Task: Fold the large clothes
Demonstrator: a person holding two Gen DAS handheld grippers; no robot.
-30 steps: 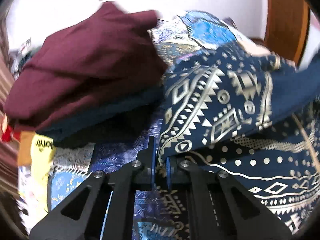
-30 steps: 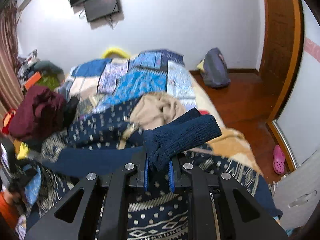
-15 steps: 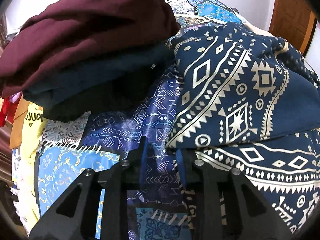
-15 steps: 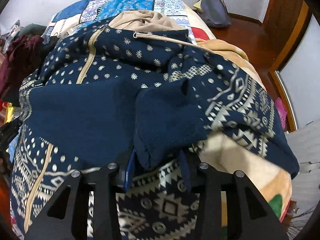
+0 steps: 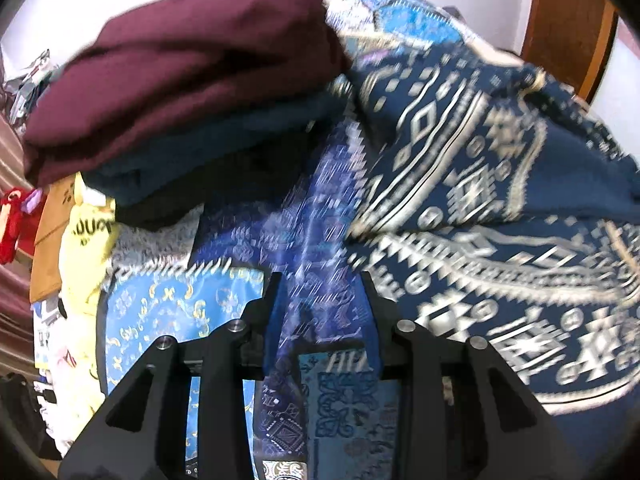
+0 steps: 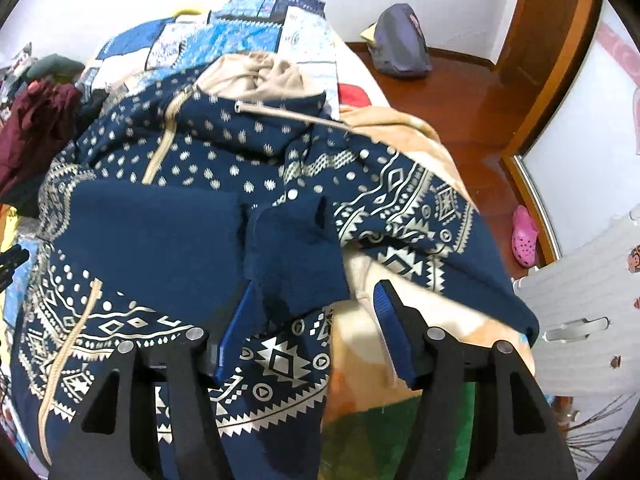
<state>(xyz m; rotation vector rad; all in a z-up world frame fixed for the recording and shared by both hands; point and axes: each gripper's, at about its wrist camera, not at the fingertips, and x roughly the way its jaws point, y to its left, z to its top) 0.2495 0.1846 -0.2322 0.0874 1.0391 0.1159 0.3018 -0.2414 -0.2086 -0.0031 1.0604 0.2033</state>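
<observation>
Navy patterned hoodie (image 6: pixel 168 240) spread on bed quilt (image 5: pixel 168 312), sleeve cuff (image 6: pixel 292 256) laid across body for fold. Right tongs (image 6: pixel 312 312) opening, cuff loose between. Left tongs (image 5: pixel 320 300) opening, empty, beside hem.

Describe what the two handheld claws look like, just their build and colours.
Both look the same. The left claw and right claw each have two matte black angular arms with triangular cut-outs and round silver bolt heads at the joints. The fingers are faced with blue pads. No cables, markings or sleeves show.
</observation>
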